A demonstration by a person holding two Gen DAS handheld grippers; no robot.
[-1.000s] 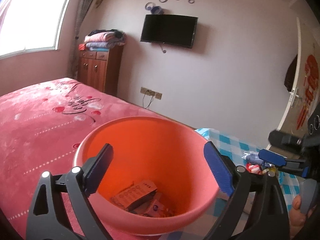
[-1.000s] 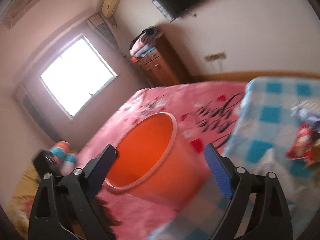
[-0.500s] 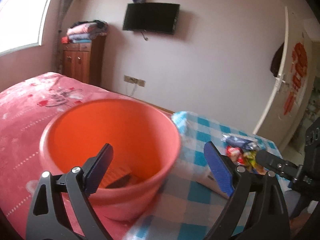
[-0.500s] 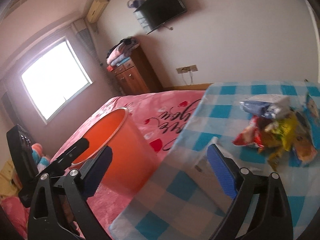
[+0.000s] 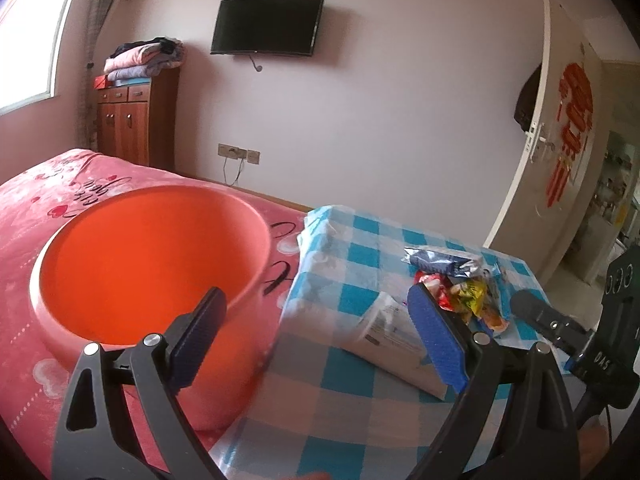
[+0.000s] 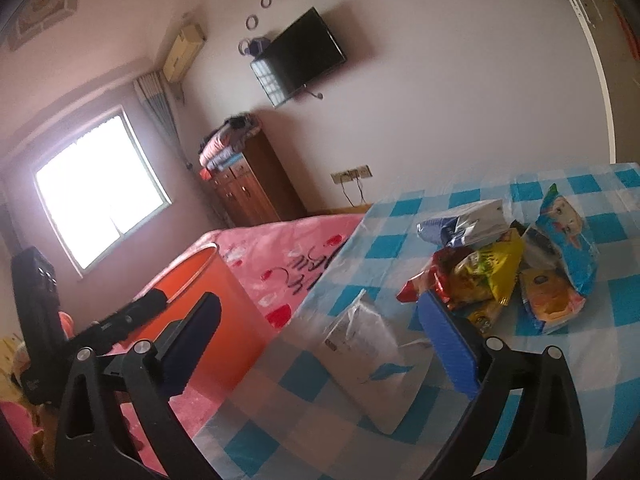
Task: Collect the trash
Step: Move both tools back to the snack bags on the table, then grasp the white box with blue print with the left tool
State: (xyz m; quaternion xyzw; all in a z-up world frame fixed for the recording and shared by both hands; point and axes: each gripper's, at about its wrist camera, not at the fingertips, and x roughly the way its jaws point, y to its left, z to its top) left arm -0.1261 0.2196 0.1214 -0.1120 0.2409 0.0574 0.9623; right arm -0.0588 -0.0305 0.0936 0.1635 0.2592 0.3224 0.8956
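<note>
- The left gripper [image 5: 316,336] hangs with its fingers spread apart, nothing between them, over the edge where the orange bucket [image 5: 148,264] meets the checked tablecloth [image 5: 360,412].
- The right gripper [image 6: 320,344] is likewise spread and empty.
- A flat white packet [image 6: 372,360] lies on the cloth nearest both tools.
- Beyond it sits a heap of snack wrappers [image 6: 516,264].
- The bucket stands on the pink bedspread [image 5: 40,192], against the cloth's edge.
</note>
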